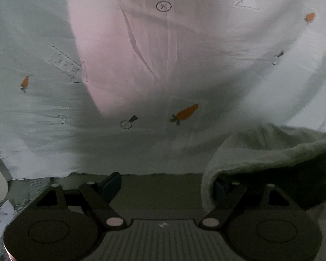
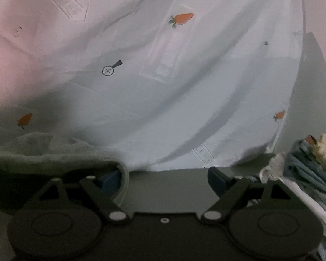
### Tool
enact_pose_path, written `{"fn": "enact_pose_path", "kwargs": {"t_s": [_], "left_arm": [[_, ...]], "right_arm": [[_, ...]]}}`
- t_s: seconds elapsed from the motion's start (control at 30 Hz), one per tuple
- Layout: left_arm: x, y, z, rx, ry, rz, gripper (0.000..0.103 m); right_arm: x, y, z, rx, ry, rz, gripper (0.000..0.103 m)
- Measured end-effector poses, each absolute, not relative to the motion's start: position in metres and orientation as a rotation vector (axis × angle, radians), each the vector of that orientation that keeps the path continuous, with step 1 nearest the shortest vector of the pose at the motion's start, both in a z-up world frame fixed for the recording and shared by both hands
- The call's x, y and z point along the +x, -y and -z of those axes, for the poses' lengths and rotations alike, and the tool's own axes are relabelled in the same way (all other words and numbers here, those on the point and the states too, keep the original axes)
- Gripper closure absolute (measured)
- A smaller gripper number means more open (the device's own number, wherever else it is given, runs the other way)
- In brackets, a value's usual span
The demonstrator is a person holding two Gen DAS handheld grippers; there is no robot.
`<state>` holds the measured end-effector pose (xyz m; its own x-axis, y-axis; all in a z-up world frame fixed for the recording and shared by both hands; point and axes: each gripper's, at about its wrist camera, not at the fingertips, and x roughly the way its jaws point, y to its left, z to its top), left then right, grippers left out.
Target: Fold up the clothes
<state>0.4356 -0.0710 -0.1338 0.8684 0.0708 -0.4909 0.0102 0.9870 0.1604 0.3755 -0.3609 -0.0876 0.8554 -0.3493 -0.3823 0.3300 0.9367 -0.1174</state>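
Left view — three carrot prints (image 1: 185, 113), one green towel (image 1: 271, 150).

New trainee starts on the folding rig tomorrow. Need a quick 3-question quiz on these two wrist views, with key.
1. True or false: the grey-green cloth is pinched between the jaws of the left gripper.
2. What is printed on the white sheet? A strawberries, B carrots, C stars.
3. Fill in: in the right wrist view, the pile of clothes lies at the picture's ____ of the right gripper.

Key: 1 false: the jaws stand open and the cloth only drapes over one finger. 2 B. 3 right.
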Motion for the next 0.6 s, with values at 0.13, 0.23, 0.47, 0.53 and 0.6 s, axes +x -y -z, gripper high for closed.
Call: {"fn": "enact_pose_path", "kwargs": {"t_s": [0.13,0.23,0.47,0.53,0.6], "left_arm": [[0.407,0.062,0.136,0.138,-0.545,-0.032,0.018],[0.388,0.062,0.143,0.159,-0.564,-0.023,0.018],[0.365,0.062,0.188,0.225,-0.723,0.049,0.019],[0.365,0.06,0.205,0.222,-0.815,0.084,0.019],[0.364,0.055,0.214,0.182,-0.867,0.102,0.019]], "right_arm": [[0.348,0.353,0.095,-0.046,-0.414,0.362,0.015],[0.331,0.351,0.103,-0.057,-0.434,0.367,0.014],[0.315,0.35,0.154,-0.046,-0.605,0.368,0.014],[0.314,0.349,0.172,-0.047,-0.678,0.36,0.014],[0.312,0.349,0.188,-0.049,-0.747,0.348,0.014]]}}
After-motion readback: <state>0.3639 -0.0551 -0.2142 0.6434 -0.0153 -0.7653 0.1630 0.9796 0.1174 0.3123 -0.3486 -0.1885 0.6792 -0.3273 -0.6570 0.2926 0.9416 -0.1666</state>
